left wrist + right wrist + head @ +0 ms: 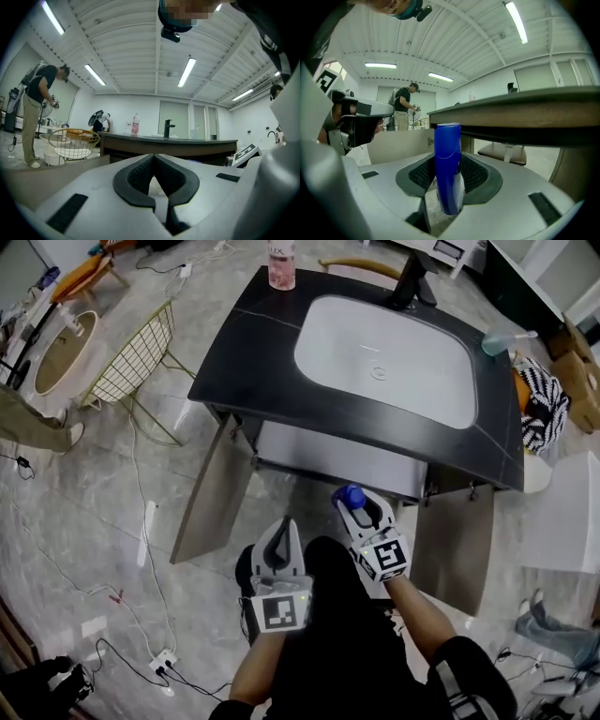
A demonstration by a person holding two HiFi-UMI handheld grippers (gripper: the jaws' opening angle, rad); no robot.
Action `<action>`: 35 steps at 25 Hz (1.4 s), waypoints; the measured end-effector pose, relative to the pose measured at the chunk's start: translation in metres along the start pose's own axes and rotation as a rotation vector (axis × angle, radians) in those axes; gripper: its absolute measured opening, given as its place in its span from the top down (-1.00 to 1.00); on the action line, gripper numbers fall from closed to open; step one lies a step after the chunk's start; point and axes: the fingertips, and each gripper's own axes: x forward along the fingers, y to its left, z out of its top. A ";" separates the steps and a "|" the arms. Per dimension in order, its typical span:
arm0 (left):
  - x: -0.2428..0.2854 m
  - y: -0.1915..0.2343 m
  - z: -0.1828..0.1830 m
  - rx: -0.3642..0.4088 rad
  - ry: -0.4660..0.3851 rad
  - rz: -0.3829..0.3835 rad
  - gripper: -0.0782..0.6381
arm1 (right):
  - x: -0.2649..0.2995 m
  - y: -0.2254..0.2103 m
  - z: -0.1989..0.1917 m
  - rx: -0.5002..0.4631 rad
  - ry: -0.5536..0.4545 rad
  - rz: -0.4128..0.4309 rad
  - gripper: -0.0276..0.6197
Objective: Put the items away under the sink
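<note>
Clamping the blue bottle [447, 173] mid-body, the right gripper [364, 509] is holding something likely light, stiff and slick; the left gripper [280, 532], at its 8 o'clock, is hanging closed and empty.

A grey marbled floor [103, 521] is seen, with a white socket block [163, 659] and its leads lying on it. A black vanity top [244, 381] is fitted with a white basin [394, 362] and a black faucet [412, 282], and the two brown cabinet doors [211, 493] below are swung open. A gold wire basket [136, 357] is stood on thin legs near the vanity's left end. A white ribbed ceiling [126, 42] is lit by long strip lights [186, 72], and white walls [140, 105] are seen behind.
</note>
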 end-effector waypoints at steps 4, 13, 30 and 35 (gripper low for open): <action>0.016 0.013 -0.054 -0.012 -0.027 -0.008 0.74 | 0.027 -0.016 -0.057 -0.012 -0.028 -0.020 0.45; 0.031 0.004 -0.115 0.012 -0.059 -0.057 0.74 | 0.062 -0.056 -0.141 -0.005 -0.040 -0.062 0.45; 0.038 -0.005 -0.123 0.004 -0.068 -0.117 0.74 | 0.119 -0.100 -0.205 -0.051 0.029 -0.161 0.45; 0.039 -0.007 -0.122 0.000 -0.077 -0.133 0.74 | 0.133 -0.117 -0.231 -0.021 0.079 -0.204 0.45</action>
